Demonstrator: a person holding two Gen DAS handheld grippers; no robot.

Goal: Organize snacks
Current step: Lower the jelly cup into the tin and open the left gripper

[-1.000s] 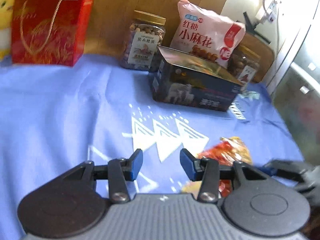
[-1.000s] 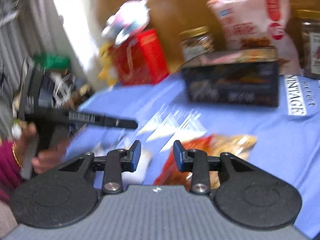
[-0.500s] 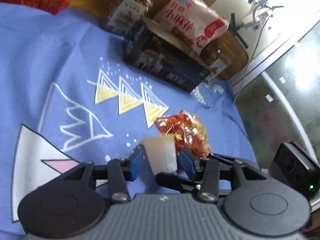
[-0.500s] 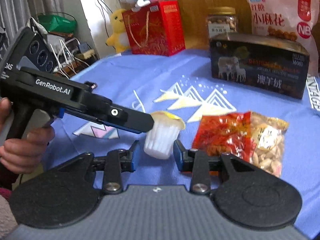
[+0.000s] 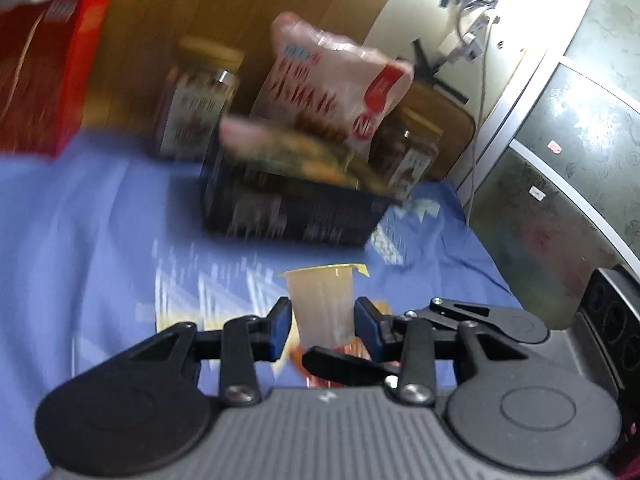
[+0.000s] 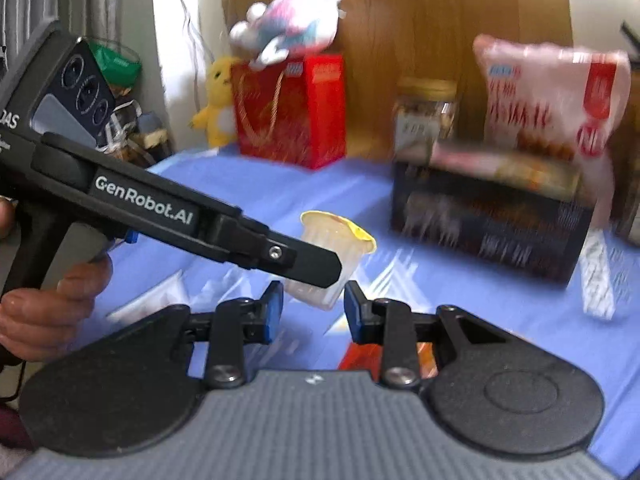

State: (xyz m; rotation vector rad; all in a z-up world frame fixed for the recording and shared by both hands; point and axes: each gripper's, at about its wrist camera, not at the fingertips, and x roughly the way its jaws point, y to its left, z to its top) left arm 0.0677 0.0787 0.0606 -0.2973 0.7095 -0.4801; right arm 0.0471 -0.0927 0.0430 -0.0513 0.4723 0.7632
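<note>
A small clear jelly cup (image 5: pixel 322 300) with a yellow foil lid stands upright between my left gripper's (image 5: pixel 322 323) blue pads, lifted above the blue cloth; the pads sit close at its sides. In the right wrist view the same cup (image 6: pixel 332 256) hangs at the tip of the left gripper's black finger (image 6: pixel 304 260). My right gripper (image 6: pixel 313 307) is open and empty, just below and in front of the cup. A red and orange snack bag (image 6: pixel 360 356) lies under it, mostly hidden.
At the back stand a dark box (image 5: pixel 296 204), a pink snack bag (image 5: pixel 332 88), two nut jars (image 5: pixel 200 104), and a red gift bag (image 6: pixel 292 112) with plush toys. The blue cloth (image 5: pixel 80 220) covers the table. The table's right edge meets a grey cabinet (image 5: pixel 560 160).
The left gripper has lifted the jelly cup off the cloth and tilted up toward the back of the table. The right gripper stays close beneath it. Both views are motion-blurred now.
</note>
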